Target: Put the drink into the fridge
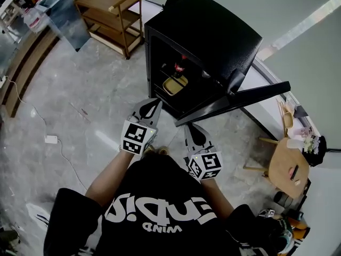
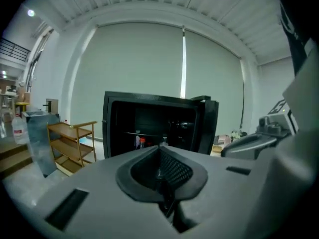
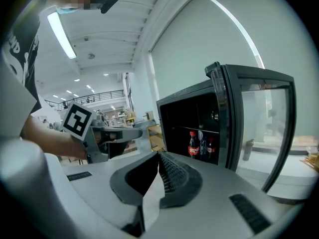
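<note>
Fridge first: it is big, black and boxy, and its glass door hangs wide open. In front of it are two grey tongs, the left gripper and the right gripper. Each is pinched together, holding nothing and touching nothing. Inside, on a shelf, stands the drink, a small dark cola bottle with a red cap and red label.

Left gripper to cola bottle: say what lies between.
In the head view: bare floor beyond the left gripper, then, inside the open fridge, a yellow container nearer than the cola bottle.
</note>
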A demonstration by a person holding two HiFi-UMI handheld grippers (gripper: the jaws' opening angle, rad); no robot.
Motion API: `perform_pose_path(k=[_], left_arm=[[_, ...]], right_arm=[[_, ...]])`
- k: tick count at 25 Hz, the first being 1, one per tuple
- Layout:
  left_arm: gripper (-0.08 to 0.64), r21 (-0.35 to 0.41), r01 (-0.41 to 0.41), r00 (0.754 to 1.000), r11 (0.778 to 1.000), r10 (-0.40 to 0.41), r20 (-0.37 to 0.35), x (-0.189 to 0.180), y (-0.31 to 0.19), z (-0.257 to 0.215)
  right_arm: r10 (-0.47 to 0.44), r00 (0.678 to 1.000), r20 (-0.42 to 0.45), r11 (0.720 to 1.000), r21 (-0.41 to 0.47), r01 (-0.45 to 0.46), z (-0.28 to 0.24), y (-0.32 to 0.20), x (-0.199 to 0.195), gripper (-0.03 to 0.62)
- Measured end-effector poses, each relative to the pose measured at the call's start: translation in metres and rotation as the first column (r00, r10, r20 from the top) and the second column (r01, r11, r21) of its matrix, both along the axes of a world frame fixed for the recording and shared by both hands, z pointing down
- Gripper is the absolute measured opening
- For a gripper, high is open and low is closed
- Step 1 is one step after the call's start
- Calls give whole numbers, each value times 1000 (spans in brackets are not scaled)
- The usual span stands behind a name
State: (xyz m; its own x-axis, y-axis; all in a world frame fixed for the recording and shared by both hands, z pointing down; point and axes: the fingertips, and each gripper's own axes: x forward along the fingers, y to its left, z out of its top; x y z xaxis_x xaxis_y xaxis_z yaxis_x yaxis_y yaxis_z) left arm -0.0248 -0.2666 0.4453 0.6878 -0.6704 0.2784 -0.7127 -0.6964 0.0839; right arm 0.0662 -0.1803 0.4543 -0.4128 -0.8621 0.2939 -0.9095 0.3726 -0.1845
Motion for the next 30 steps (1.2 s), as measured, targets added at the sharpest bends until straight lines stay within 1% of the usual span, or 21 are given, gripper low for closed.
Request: perform_pose_path(k=[5, 12, 19, 24, 30], left_arm=[[8, -15, 8, 999, 1000, -9, -47, -21, 29, -28], [8, -16, 74, 994, 997, -75, -77, -54, 56, -45], [9, 36, 125, 987, 991, -121, -103, -74, 62, -50], [9, 24, 147, 984, 989, -144, -108, -78, 57, -42], [9, 10, 147, 982, 989, -144, -121, -73, 60, -39]], right_arm=[[-14, 1000, 0, 999, 41, 14, -18, 2, -1, 26], [2, 1000, -15, 997, 76, -1, -34, 3, 6, 26], [23, 1000, -21, 993, 116, -20, -41, -4, 5, 26], [33, 999, -20, 993, 112, -31, -38, -9, 8, 26], [50, 998, -28, 993, 107, -47, -36, -6, 14, 25]])
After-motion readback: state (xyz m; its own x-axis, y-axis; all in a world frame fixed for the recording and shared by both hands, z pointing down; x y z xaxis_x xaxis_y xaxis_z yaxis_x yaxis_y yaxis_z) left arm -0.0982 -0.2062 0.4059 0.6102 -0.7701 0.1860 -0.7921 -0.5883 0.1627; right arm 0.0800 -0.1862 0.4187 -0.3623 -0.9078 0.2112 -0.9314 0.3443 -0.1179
